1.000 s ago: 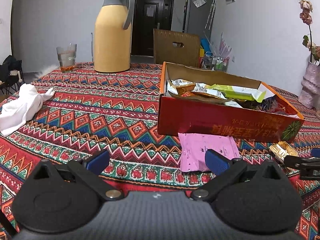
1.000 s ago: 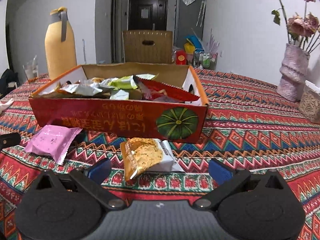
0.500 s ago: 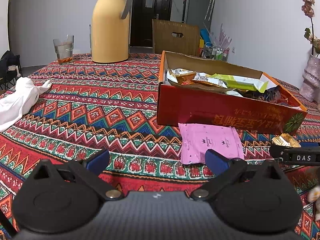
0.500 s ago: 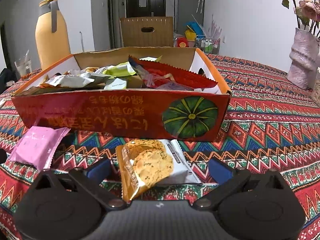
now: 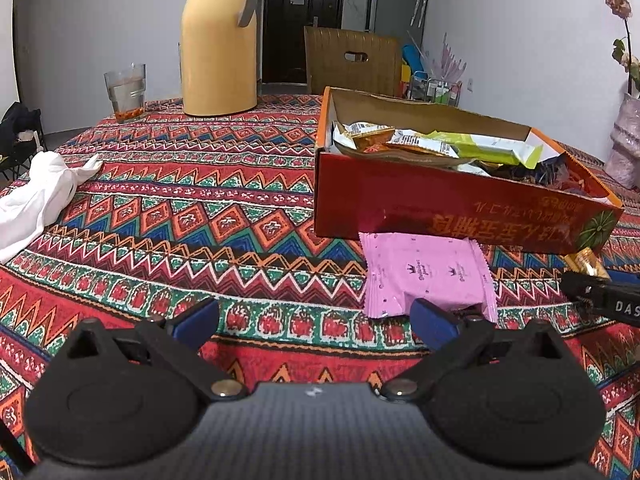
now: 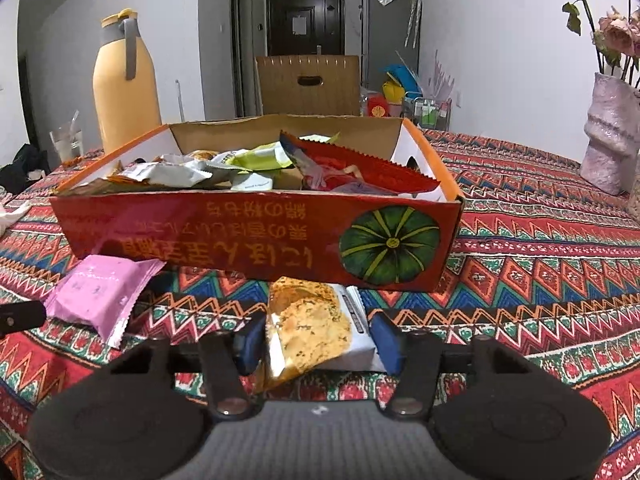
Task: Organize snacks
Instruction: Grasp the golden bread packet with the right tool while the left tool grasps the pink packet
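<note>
Jaws newly closed on crinkled cracker packet (image 6: pixel 316 328)

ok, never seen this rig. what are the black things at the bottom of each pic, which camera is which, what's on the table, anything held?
No robot arm here: a person holds a pair of handheld tongs in each hand, and each has a fisheye camera looking along its two blue-tipped fingers. The black shapes at the bottom are the tongs themselves.

The left wrist view shows the left tongs, open and holding nothing, with a pink snack packet on the tablecloth just ahead. The right wrist view shows the right tongs, whose jaws have just been closing, now pressed on either side of a cracker packet.

Both packets lie in front of a red cardboard box already full of snacks. Further back stand a yellow thermos jug and a glass, with a white cloth at the left and a vase at the right.
</note>
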Demonstrator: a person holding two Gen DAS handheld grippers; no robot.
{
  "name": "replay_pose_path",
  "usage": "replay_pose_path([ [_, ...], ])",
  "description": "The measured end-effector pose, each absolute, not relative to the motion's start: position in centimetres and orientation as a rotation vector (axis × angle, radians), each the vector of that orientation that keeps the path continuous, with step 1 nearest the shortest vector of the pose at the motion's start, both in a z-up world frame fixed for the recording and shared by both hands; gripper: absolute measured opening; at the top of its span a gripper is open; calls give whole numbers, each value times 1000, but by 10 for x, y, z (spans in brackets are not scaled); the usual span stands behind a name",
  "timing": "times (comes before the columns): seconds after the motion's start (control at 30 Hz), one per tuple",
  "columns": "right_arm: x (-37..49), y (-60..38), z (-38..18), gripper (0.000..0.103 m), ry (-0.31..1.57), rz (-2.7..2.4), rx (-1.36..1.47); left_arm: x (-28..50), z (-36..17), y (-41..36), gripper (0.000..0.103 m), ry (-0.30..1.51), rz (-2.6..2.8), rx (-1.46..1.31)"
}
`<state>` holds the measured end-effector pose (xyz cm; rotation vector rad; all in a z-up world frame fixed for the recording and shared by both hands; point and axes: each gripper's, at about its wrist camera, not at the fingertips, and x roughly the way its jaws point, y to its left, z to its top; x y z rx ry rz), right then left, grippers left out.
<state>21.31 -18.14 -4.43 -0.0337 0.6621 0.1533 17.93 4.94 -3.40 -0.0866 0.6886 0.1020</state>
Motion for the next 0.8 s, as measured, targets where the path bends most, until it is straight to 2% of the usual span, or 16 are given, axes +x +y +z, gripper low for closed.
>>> replay_pose_path([
  [0.4, 208, -194, -40, 53, 618, 114, 17, 191, -35, 42, 103, 812, 86, -74],
  [0.8, 209, -197, -41, 53, 618, 110, 37, 232, -21, -20, 103, 886, 55, 10],
])
